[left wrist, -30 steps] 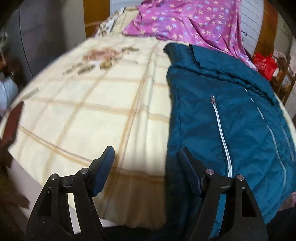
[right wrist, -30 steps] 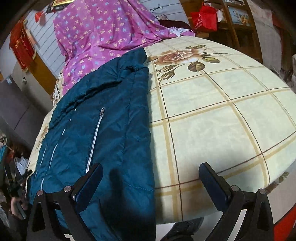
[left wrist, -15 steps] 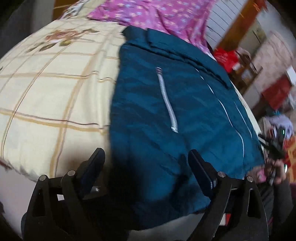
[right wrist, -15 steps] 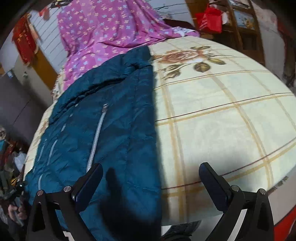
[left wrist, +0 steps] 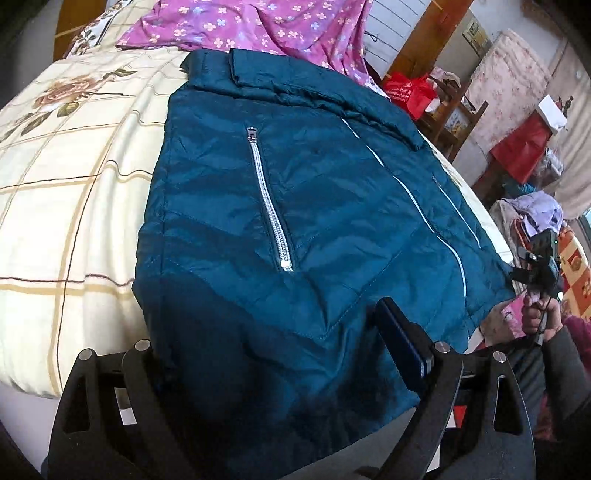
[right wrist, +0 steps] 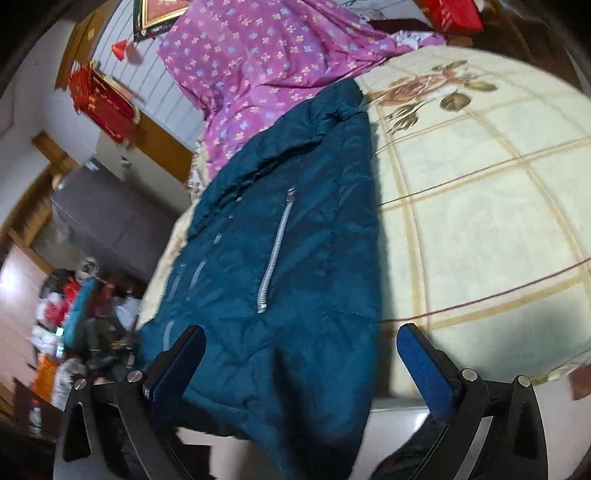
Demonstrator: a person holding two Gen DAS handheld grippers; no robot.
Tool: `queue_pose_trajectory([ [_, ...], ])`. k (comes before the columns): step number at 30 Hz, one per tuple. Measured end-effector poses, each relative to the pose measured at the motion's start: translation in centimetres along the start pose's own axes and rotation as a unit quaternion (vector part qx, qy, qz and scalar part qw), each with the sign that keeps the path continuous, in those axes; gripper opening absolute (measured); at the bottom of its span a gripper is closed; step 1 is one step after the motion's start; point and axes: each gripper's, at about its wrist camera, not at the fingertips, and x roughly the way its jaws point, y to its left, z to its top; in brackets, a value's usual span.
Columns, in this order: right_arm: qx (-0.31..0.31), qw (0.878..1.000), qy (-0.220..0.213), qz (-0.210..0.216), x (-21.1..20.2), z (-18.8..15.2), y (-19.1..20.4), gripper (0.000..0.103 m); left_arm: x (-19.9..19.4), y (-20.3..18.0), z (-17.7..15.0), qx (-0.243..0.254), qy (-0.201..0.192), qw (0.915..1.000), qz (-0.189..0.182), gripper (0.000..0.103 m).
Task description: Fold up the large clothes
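A dark teal padded jacket (left wrist: 295, 192) lies flat on the bed, collar at the far end, with a silver pocket zipper (left wrist: 269, 206) and thin white piping. My left gripper (left wrist: 269, 332) is at its near hem, jaws wide apart. The cloth drapes over the left finger and hides it, while the right finger (left wrist: 399, 347) shows and presses nothing. In the right wrist view the jacket (right wrist: 295, 258) hangs over the bed edge. My right gripper (right wrist: 301, 332) stands open with the hem between its blue pads (right wrist: 424, 365), untouched.
The bed carries a cream checked sheet (left wrist: 74, 177) with a rose print. A purple flowered quilt (left wrist: 258, 26) is heaped at the head, just past the collar. Red bags (left wrist: 406, 92) and clutter fill the floor. A person's hand (left wrist: 535, 314) holds a black device beside the bed.
Both views have swung from the bare sheet onto the jacket. The left jaws have spread wider, and the hem now lies between the fingers of each gripper.
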Motion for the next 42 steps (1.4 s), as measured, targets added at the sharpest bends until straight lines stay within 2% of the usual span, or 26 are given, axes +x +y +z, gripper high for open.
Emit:
queue_pose_trajectory([
  [2, -0.001, 0.999, 0.029, 0.034, 1.1, -0.1, 0.7, 0.103, -0.2, 0.6, 0.1, -0.015, -0.009, 0.9998, 0.008, 0.091],
  [5, -0.009, 0.997, 0.050, 0.050, 1.9, -0.3, 1.5, 0.103, -0.3, 2.0, 0.4, -0.049, -0.019, 0.9984, 0.020, 0.091],
  [9, -0.004, 0.998, 0.043, 0.051, 1.7, -0.6, 1.3, 0.103, -0.4, 1.0, -0.2, -0.023, -0.008, 0.9997, -0.006, 0.091],
  [12, -0.032, 0.999, 0.037, 0.019, 1.9, -0.7, 2.0, 0.102, -0.3, 0.0, -0.4, 0.003, -0.011, 0.9999, 0.004, 0.091],
  [15, -0.036, 0.999, 0.023, 0.003, 2.1, -0.3, 2.0, 0.101, -0.1, 0.3, -0.1, -0.009, -0.014, 0.9998, 0.009, 0.091],
  [19, -0.042, 0.999, 0.012, -0.018, 2.1, 0.1, 1.9, 0.095, 0.1, 0.0, -0.2, -0.006, -0.016, 0.9996, 0.020, 0.089],
  [21, -0.053, 0.998, 0.012, -0.033, 2.1, 0.1, 1.9, 0.090, 0.1, -0.2, -0.3, 0.003, -0.019, 0.9992, 0.035, 0.087],
  [23, -0.058, 0.997, 0.011, -0.045, 2.1, 0.2, 1.7, 0.080, 0.2, -0.3, -0.4, 0.007, -0.021, 0.9988, 0.043, 0.084],
  [25, -0.050, 0.998, 0.010, -0.045, 2.0, 0.3, 1.4, 0.077, 0.3, -0.2, -0.4, 0.006, -0.024, 0.9987, 0.046, 0.083],
  [27, -0.055, 0.997, 0.016, -0.052, 2.1, 0.4, 1.6, 0.077, 0.4, -0.2, -0.4, 0.007, -0.026, 0.9984, 0.049, 0.083],
  [32, -0.087, 0.993, 0.026, -0.072, 2.9, 0.2, 2.8, 0.088, 0.7, -0.8, -0.7, 0.023, -0.036, 0.9966, 0.071, 0.084],
  [38, -0.055, 0.997, 0.006, -0.046, 2.3, 0.1, 1.9, 0.089, 1.0, -0.8, -0.7, 0.024, -0.040, 0.9961, 0.074, 0.088],
  [42, -0.058, 0.997, 0.012, -0.056, 2.2, 0.0, 2.2, 0.087, 1.2, -1.2, -0.7, 0.035, -0.035, 0.9954, 0.082, 0.090],
])
